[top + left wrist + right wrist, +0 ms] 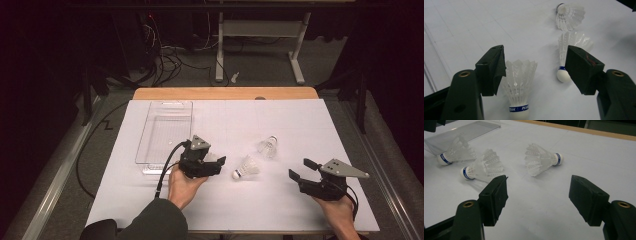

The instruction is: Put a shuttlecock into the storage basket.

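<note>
1. Left tool (531,75): jaws wide, nearest shuttlecock (520,85) sits between them on the desk (300,125), pads not pressing yet; it's just right of the clear tray (165,131)
2. Right tool (537,200): jaws wide, nothing in them, parked near desk's front right
3. Handling, my read: v. light, feather skirt thin & crushable, cork base firm. Best grip low, at cork/blue band, gentle squeeze; pinching the skirt would prob. bend feathers
4. Count: 3 shuttlecocks – one at left tool, middle one (482,168) close beside it, third (541,161) further back; 1 tray, 2 tools
</note>
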`<state>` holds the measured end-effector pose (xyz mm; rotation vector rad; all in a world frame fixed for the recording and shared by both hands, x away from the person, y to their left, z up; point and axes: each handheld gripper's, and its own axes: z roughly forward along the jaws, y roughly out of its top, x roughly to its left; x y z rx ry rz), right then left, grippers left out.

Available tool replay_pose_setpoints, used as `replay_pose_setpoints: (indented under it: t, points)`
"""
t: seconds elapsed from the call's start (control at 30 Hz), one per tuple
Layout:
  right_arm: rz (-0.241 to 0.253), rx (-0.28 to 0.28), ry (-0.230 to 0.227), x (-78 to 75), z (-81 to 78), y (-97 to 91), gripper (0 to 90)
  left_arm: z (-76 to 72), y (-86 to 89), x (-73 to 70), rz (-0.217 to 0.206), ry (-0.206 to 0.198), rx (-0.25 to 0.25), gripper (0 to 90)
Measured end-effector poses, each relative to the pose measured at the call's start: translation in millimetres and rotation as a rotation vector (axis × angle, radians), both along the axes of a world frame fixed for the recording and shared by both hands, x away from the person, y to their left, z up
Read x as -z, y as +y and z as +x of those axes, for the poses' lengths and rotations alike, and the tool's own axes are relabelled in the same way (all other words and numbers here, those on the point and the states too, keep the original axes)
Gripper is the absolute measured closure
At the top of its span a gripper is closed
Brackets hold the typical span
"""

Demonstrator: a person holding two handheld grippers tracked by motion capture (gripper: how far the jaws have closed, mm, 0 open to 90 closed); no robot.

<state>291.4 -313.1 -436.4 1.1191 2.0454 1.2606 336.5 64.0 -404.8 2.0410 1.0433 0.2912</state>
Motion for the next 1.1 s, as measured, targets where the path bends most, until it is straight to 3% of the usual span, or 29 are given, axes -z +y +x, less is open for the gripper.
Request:
replay_pose_setpoints:
  t: [0.47,0.83,1.1]
  points:
    - [0.001,-0.001,-0.001,-0.1,-0.2,0.1,31.3,4.8,-6.4,-0.3,0.136,0.090,0.004,38.7]
    - [0.001,-0.003,-0.001,-0.1,-0.2,0.2,31.3,9.4,-10.3,5.8,0.217,0.175,0.004,39.1]
    - [0.001,-0.005,-0.002,-0.2,-0.2,0.4,31.4,10.9,-12.9,9.4,0.263,0.204,-0.008,39.8]
